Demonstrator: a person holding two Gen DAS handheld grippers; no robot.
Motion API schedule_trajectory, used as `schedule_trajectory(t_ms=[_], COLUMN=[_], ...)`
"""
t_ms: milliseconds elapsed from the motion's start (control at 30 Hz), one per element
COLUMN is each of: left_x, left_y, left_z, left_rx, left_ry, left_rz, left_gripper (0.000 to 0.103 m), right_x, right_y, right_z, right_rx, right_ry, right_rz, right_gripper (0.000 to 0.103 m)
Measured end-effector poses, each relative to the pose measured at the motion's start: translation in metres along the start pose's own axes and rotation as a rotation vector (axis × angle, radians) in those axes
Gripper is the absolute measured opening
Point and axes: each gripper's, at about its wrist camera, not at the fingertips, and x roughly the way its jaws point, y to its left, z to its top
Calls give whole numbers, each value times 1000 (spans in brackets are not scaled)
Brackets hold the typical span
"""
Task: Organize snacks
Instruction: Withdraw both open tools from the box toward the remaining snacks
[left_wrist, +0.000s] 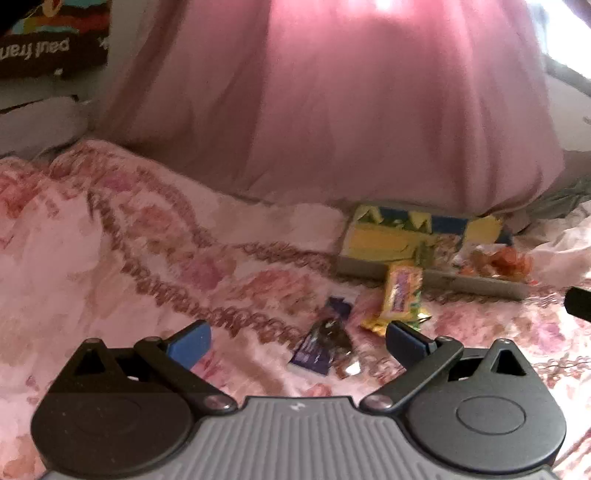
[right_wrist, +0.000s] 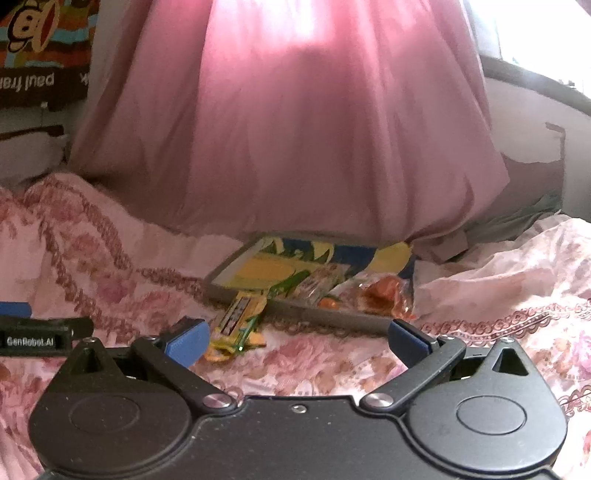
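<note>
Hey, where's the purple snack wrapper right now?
In the left wrist view, the purple wrapper lies on the floral bedspread between the open left gripper fingers, just left of the yellow candy pack.

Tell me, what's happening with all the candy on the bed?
A person is tidying snacks with a gripper tool in each hand. Both grippers are open and empty right now. The left gripper hovers over a purple wrapper lying on the flowery blanket. A yellow snack packet leans against the rim of a colourful tray. The tray already holds some snacks, like an orange-filled bag. The right gripper waits low in front of the tray.
</note>
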Motion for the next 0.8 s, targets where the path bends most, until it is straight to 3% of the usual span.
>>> schedule_trajectory(t_ms=[400, 800], left_x=[24, 67], left_y=[5, 24], left_z=[-3, -5], left_rx=[-25, -123], left_ry=[113, 274], left_rz=[65, 27], left_gripper=[103, 103], right_x=[23, 55], right_y=[15, 28], right_z=[-16, -25], right_rx=[-26, -53], right_ry=[117, 196], right_rz=[51, 118], right_gripper=[102, 102])
